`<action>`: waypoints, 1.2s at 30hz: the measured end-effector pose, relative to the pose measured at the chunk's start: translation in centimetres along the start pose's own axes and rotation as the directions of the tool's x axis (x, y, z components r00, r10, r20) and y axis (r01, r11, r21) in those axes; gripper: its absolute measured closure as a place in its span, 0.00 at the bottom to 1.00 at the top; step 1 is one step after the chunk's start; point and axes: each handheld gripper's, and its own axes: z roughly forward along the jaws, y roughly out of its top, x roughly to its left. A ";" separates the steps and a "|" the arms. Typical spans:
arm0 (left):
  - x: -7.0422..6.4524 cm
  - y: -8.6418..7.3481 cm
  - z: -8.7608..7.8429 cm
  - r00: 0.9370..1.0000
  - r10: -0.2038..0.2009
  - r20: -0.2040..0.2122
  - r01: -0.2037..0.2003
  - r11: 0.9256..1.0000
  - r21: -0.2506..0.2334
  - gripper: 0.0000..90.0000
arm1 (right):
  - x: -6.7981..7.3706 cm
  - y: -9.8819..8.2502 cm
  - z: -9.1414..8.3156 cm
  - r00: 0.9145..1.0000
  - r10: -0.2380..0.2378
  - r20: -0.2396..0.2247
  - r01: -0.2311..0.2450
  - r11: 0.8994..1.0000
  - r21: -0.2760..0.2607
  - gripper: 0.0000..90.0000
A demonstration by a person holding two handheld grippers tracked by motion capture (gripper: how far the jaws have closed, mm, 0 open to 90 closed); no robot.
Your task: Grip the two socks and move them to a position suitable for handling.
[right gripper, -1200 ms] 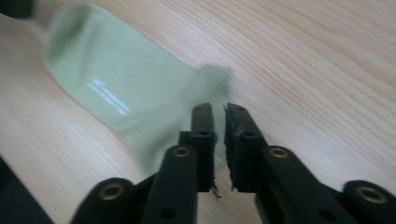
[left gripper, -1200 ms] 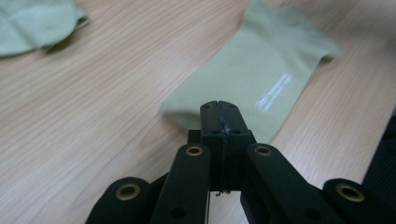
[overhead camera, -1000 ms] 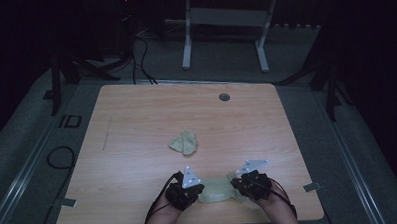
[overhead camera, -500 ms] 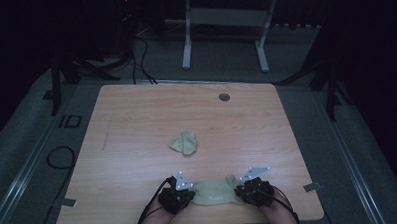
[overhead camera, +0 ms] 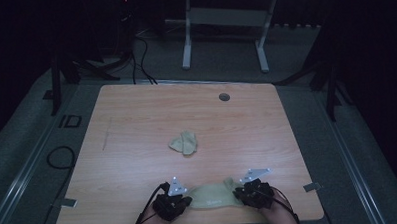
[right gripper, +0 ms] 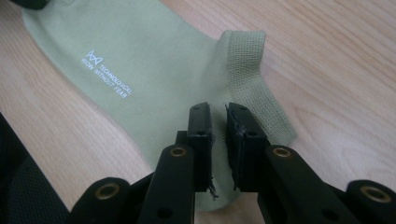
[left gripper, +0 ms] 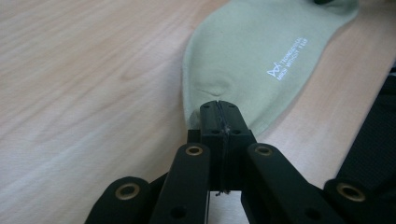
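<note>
Sock [overhead camera: 213,197], pale olive-green and of smooth fine knit, lies flat on the near edge of the wooden bench [overhead camera: 136,119], stretched between the two claws. In the left gripper view its rounded toe end [left gripper: 243,60] bears small white printed lettering, and the left claw [left gripper: 219,116] is clamped tight on the fabric's edge, its black jaws meeting with no gap. In the right gripper view the sock's opening shows a coarser ribbed cuff [right gripper: 252,74], a band with a mesh-like weave that curves along one side. The right claw [right gripper: 218,121] sits over the cloth near that cuff with a narrow slit between its flat black jaws; they have just been parting a little, and the sock lies under them rather than pinched. From the high view the left claw [overhead camera: 174,205] and right claw [overhead camera: 252,192] rest at either end of the sock. A second sock [overhead camera: 183,142], same colour, lies crumpled in a soft lump near the bench's middle, well apart. The bench top is light wood-grain laminate with rounded corners and a small dark round grommet [overhead camera: 224,97] near its far edge.
</note>
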 end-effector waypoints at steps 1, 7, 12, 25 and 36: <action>0.0 0.0 0.0 1.000 -0.003 0.003 0.003 1.000 -0.001 1.00 | 0.0 0.2 0.1 1.000 -0.009 0.002 0.009 1.000 0.004 0.88; 0.0 0.0 -0.4 0.999 -0.006 0.037 0.007 1.000 -0.014 0.98 | 0.2 0.4 0.1 0.999 -0.008 -0.035 0.009 1.000 0.008 0.79; -0.1 0.1 -2.1 1.000 -0.006 0.030 0.009 0.996 -0.087 0.76 | 0.1 1.3 -1.1 0.997 0.001 -0.072 -0.004 0.999 -0.052 0.63; 3.6 -3.3 -4.8 0.995 -0.073 -0.070 0.062 0.988 -0.144 0.53 | 0.1 10.0 -0.6 0.998 -0.062 -0.035 0.056 0.989 -0.139 0.46; 4.7 -4.4 -5.3 0.986 -0.097 -0.136 0.073 0.983 -0.171 0.30 | 0.0 18.7 7.0 0.996 -0.078 0.035 0.082 0.990 -0.116 0.42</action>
